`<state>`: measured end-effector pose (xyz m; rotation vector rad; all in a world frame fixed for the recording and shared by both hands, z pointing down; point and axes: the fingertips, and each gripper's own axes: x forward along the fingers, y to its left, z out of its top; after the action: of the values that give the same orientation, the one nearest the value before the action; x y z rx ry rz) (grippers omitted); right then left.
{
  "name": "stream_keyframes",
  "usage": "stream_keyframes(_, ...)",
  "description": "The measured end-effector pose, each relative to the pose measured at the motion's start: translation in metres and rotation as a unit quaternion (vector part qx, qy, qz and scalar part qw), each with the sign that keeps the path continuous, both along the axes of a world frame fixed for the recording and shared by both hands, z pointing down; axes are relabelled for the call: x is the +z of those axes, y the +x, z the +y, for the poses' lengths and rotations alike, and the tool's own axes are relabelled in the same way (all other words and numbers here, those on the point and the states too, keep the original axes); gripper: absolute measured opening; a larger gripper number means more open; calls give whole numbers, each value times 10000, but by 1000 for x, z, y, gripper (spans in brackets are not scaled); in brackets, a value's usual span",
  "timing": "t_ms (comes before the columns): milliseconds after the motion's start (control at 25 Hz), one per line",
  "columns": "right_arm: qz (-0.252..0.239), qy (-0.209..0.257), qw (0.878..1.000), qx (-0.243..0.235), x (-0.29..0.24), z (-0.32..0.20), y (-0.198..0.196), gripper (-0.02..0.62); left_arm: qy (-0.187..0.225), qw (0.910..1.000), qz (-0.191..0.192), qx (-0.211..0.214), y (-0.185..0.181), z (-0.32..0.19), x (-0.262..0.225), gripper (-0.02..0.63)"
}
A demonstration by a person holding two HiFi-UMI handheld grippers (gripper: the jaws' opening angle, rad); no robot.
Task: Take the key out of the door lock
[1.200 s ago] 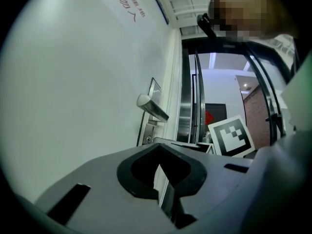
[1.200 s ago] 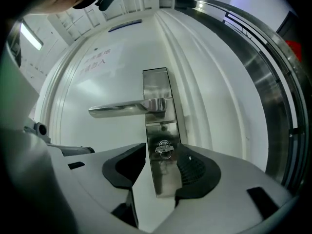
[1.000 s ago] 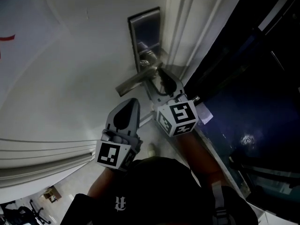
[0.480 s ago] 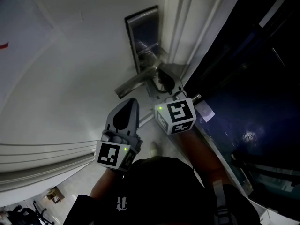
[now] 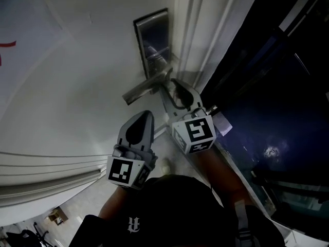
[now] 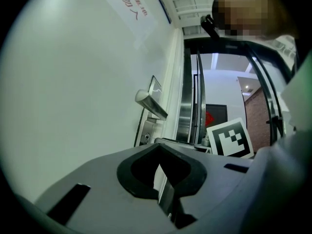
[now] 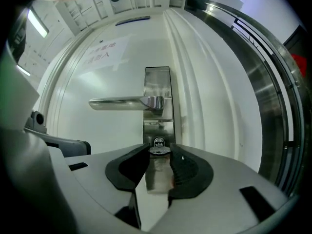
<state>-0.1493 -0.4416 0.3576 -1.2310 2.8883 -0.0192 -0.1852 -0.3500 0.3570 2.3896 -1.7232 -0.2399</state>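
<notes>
A steel lock plate [image 7: 157, 82] with a lever handle [image 7: 122, 102] sits on the white door [image 5: 77, 76]. The key [image 7: 159, 149] sticks out of the cylinder below the handle. My right gripper [image 7: 159, 152] is at the lock, its jaws closing, and the key's flat head is wedged between the two tips. In the head view the right gripper [image 5: 174, 86] reaches under the handle [image 5: 144, 89] and hides the key. My left gripper [image 5: 144, 115] hangs lower left of the lock, away from the door, shut and holding nothing.
The door frame [image 5: 205, 35] runs right beside the lock plate, and dark glass [image 5: 267, 112] lies to the right. The left gripper view shows the handle [image 6: 151, 104] from below and the right gripper's marker cube [image 6: 229, 138]. The floor [image 5: 67, 210] is far below.
The right gripper's jaws have narrowed onto the key's head. The head camera has shifted a little; both grippers stay roughly where they were.
</notes>
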Motion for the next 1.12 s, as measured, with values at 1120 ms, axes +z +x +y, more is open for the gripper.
stream_keyframes(1120,-575,84,9976,-366,-34,171,124,135,223,9997,-112,-29,112,109,-26,6)
